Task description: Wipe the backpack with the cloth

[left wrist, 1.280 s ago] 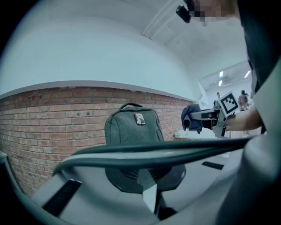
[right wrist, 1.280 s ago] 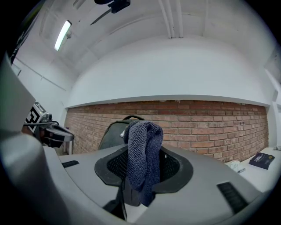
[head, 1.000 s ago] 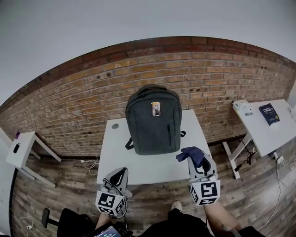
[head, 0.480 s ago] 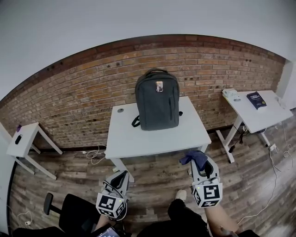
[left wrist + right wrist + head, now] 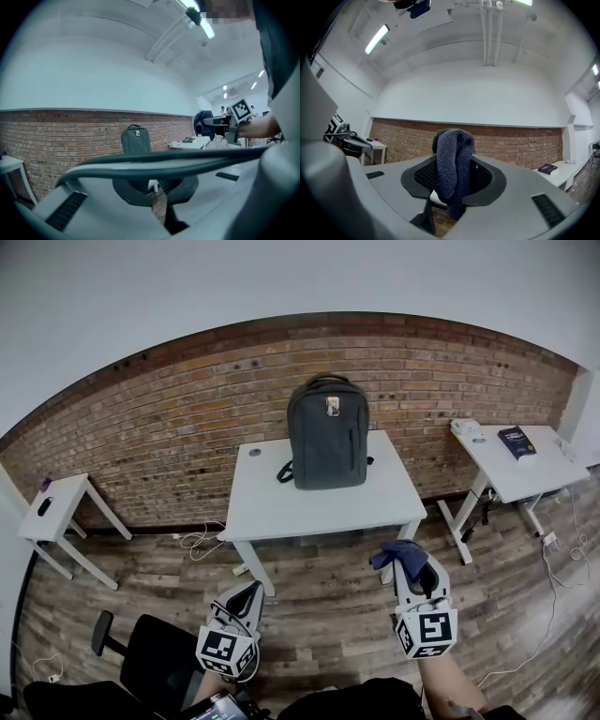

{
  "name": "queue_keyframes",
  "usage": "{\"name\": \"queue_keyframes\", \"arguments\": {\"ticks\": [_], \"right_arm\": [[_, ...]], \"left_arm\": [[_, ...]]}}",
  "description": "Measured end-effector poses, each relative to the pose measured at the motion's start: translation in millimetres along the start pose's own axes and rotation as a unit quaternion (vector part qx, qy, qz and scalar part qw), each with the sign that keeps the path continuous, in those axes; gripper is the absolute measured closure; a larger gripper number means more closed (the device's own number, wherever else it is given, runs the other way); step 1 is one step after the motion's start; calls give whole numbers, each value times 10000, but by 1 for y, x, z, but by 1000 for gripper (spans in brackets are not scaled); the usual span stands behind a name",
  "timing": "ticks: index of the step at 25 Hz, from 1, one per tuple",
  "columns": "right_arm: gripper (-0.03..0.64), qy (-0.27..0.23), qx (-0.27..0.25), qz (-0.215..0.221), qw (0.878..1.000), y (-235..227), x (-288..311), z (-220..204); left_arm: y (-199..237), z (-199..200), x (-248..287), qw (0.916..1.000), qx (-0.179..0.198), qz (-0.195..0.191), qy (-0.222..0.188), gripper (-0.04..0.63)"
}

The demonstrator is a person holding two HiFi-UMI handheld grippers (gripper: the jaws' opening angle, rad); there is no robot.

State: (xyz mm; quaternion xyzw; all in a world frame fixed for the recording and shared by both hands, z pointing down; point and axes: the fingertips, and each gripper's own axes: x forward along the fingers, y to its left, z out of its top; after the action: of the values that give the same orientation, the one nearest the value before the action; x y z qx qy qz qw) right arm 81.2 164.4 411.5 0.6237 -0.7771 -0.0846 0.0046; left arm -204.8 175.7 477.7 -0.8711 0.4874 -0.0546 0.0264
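A dark grey backpack (image 5: 328, 432) stands upright at the back of a white table (image 5: 309, 507), against the brick wall; it also shows far off in the left gripper view (image 5: 136, 139). My right gripper (image 5: 407, 564) hangs over the wooden floor, well short of the table's front edge. It is shut on a dark blue cloth (image 5: 398, 554), which drapes from between the jaws (image 5: 452, 168). My left gripper (image 5: 249, 591) is low at the left, also over the floor, shut with nothing in it (image 5: 153, 187).
A small white side table (image 5: 56, 512) stands at the left. Another white table (image 5: 511, 470) with a dark book (image 5: 517, 442) is at the right. A black office chair (image 5: 150, 662) sits near my left side. Cables (image 5: 197, 542) lie on the floor under the table.
The table and backpack have receded from me. Both grippers, once over the table's front edge, are now over the floor. The cloth stays in the right gripper.
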Motion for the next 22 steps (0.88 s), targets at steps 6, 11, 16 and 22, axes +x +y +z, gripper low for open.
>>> {"name": "queue_keyframes", "arguments": {"ticks": [6,11,16,22], "right_arm": [[485,93,-21,107,9999,-7,-11,3],[485,77,-68,208,9997,-18,-17,8],[485,128,-86,269,9995,-29,-26,3],[486,116,-30,345,9993,-37,-28,-1]], "left_arm": [[-15,8,-3,10000,-30,19,-39,598],[-26,22,1,9999,53,88,-120,598],[-41,23,9,9999,114,73,-43,598],[-45,25,11,9997,155,189,-7,598]]}}
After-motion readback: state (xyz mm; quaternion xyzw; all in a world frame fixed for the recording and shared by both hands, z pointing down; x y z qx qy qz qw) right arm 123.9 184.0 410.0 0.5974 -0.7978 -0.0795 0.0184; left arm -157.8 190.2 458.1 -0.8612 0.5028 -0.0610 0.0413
